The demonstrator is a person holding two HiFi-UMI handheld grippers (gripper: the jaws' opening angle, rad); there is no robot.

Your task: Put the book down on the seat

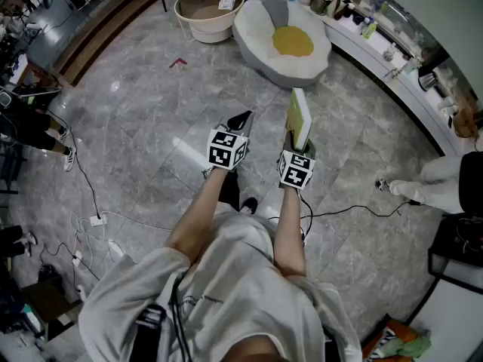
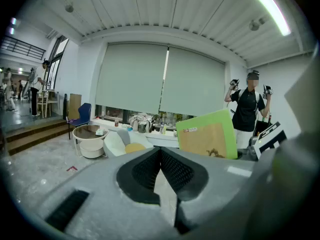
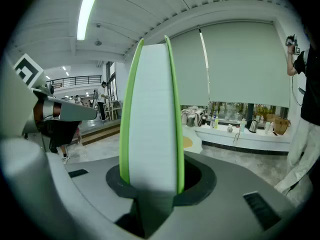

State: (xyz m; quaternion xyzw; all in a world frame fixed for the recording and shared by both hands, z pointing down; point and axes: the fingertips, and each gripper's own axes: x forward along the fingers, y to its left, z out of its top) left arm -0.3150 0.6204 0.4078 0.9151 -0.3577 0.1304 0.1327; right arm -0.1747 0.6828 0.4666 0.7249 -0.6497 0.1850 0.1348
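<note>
A book (image 1: 299, 116) with green covers stands on edge, pages toward me, with my right gripper (image 1: 297, 145) shut on its lower end. In the right gripper view the book (image 3: 152, 114) rises straight up between the jaws of that gripper (image 3: 152, 186) and fills the middle. My left gripper (image 1: 241, 119) hangs beside it on the left, shut, its pads meeting at the tip (image 2: 160, 151) with nothing between them. The seat (image 1: 264, 32) is a white egg-shaped floor cushion with a yellow centre, on the floor ahead of both grippers. It also shows low in the left gripper view, as the seat (image 2: 120, 143) left of the book (image 2: 207, 136).
A round beige tub (image 1: 209, 10) stands just left of the seat. A long counter (image 1: 392, 59) with bottles curves along the right. Cables (image 1: 90, 217) lie on the marble floor at left. Another person (image 2: 248, 106) stands at right, shoes (image 1: 392, 187) near me.
</note>
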